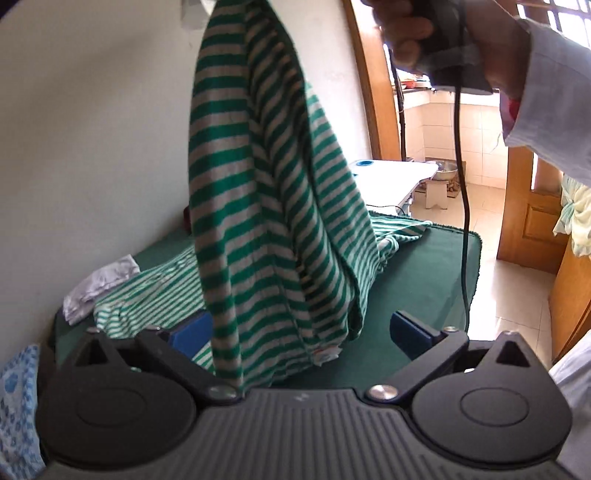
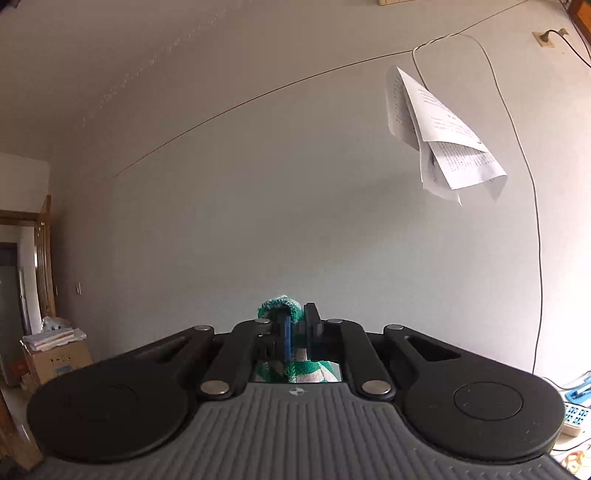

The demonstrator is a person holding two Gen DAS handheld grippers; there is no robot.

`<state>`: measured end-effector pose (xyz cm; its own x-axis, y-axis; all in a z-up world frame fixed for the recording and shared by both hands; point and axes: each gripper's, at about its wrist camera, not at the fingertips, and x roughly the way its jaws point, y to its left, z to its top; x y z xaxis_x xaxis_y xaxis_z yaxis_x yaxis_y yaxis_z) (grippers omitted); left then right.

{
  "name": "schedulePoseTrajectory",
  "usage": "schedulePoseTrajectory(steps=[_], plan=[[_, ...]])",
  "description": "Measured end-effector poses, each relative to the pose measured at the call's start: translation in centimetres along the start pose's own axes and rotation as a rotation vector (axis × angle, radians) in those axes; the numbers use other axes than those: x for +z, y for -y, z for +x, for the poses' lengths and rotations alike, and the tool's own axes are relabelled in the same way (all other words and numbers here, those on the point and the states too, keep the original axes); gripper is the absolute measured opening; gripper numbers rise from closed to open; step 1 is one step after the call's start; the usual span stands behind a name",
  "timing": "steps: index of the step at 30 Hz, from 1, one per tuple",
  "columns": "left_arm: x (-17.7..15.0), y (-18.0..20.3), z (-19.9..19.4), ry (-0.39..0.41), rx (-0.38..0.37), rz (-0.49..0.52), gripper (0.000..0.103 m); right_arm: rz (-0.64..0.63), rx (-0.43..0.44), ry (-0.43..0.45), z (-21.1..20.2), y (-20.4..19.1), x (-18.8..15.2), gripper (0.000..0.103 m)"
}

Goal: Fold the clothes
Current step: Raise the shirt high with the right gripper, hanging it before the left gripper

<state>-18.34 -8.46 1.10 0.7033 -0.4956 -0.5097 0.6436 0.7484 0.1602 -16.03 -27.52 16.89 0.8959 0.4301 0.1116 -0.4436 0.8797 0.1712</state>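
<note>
Above the green desk (image 1: 424,295), the right claw (image 2: 297,328) pinches the soft, light striped shirt (image 1: 266,206); the left claw (image 1: 301,332) is spread around its limp hem, the likeliest place to grip.

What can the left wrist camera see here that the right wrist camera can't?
Only the left wrist view shows the striped garment hanging at full length over the green-covered table, the open left tool below it, a white cloth, and the person's hand holding the other device up. Only the right wrist view shows the right tool shut on a fold of that garment, hanging papers and a cardboard box. Both show the striped fabric and the pale wall.
</note>
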Motion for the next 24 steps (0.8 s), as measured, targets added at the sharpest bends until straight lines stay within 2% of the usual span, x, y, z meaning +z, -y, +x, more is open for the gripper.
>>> schedulePoseTrajectory(steps=[2, 4, 6, 10, 12, 15, 19, 20, 22, 24], plan=[[-0.2, -0.1, -0.8, 0.009, -0.054, -0.044, 0.102, 0.015, 0.016, 0.016, -0.3, 0.2, -0.1, 0.007], [0.1, 1.7, -0.4, 0.046, -0.129, -0.044, 0.102, 0.021, 0.02, 0.021, -0.2, 0.1, -0.1, 0.007], [0.5, 3.8, 1.2, 0.055, -0.169, -0.033, 0.101, 0.033, 0.039, 0.029, -0.1, 0.0, -0.2, 0.007], [1.0, 6.5, 6.9, -0.007, -0.162, -0.023, 0.087, 0.031, 0.08, 0.038, -0.2, -0.5, -0.1, 0.007], [0.7, 6.7, 9.5, -0.042, -0.111, -0.032, 0.085, 0.016, 0.09, 0.037, -0.2, -0.8, 0.0, 0.007], [0.4, 6.4, 11.9, -0.062, -0.116, -0.067, 0.084, -0.007, 0.092, 0.052, -0.8, -1.1, 0.1, 0.007], [0.5, 5.9, 13.5, -0.066, -0.121, -0.085, 0.05, -0.046, 0.074, 0.063, -1.1, -1.1, 0.3, 0.007], [0.6, 5.7, 13.6, -0.069, -0.128, -0.089, 0.049, -0.064, 0.064, 0.063, -1.2, -1.1, 0.3, 0.007], [0.6, 5.8, 13.1, -0.069, -0.137, -0.069, 0.051, -0.092, 0.049, 0.063, -1.4, -1.0, 0.4, 0.007], [0.2, 6.4, 11.6, -0.049, -0.145, -0.015, 0.073, -0.108, 0.037, 0.064, -1.9, -0.6, 0.5, 0.007]])
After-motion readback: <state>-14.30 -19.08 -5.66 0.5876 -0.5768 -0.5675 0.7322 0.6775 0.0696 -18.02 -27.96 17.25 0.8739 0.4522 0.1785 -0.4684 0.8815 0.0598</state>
